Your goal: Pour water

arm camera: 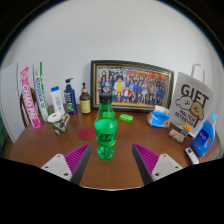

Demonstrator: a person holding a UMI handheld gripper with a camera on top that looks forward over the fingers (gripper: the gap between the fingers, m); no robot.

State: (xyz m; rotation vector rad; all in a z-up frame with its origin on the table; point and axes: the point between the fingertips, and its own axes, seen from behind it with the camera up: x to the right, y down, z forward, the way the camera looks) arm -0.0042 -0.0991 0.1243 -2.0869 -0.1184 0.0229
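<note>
A green plastic bottle (106, 135) with a dark cap stands upright on the brown wooden table (130, 135). It stands between and just ahead of my two fingers, with a wide gap at each side. My gripper (112, 160) is open; the pink pads (74, 158) show left and right of the bottle's base. A small red cup (86, 131) sits on the table just left of the bottle and a little behind it.
A framed group photo (132, 85) leans on the wall behind. Left stand a patterned cup (59, 123), bottles (70, 96) and a pink box (30, 95). Right are a blue bowl (159, 117), a gift bag (189, 103) and a blue item (205, 135).
</note>
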